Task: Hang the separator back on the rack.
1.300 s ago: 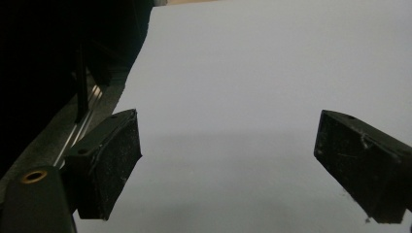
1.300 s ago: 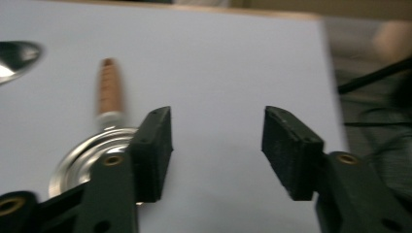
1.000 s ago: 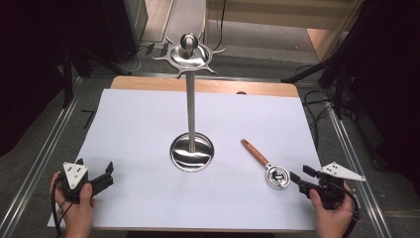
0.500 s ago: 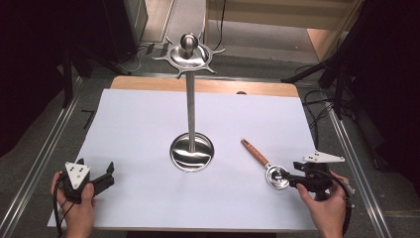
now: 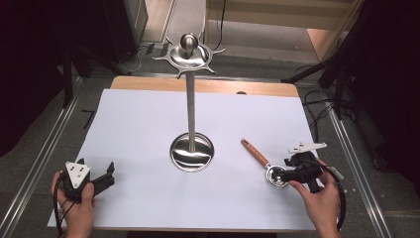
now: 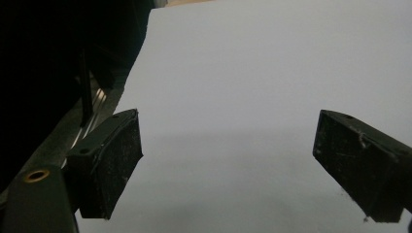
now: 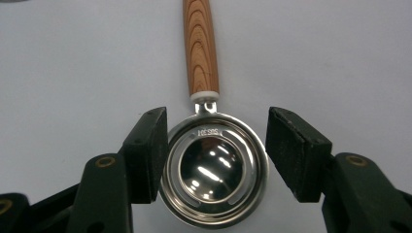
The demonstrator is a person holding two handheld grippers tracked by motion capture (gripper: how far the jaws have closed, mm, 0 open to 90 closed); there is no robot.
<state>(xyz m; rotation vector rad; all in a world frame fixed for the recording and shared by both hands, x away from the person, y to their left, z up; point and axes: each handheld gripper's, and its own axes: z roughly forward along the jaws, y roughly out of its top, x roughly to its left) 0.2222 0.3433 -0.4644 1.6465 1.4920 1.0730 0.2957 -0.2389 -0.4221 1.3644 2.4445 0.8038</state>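
Note:
A steel strainer spoon with a wood-grain handle (image 5: 254, 152) lies flat on the white sheet, right of centre. Its round head (image 7: 214, 170) sits between the jaws of my right gripper (image 7: 217, 155), which is held low over the sheet (image 5: 278, 176). The left pad (image 7: 148, 150) is at the rim, while the right pad (image 7: 291, 150) stands a little off it, so the jaws are open around the head. My left gripper (image 5: 110, 174) rests at the front left, with its jaws (image 6: 228, 165) wide open and only bare sheet between them.
A tall steel stand rises from a round base (image 5: 192, 152) at the middle of the white sheet (image 5: 143, 124), with a hooked crown and ball on top (image 5: 188, 52). The wooden table edge (image 5: 208, 85) shows at the back. Metal rails run along both sides.
My right gripper has moved left across the sheet and now straddles the spoon's head, which it was beside before. The spoon and my left gripper have stayed put.

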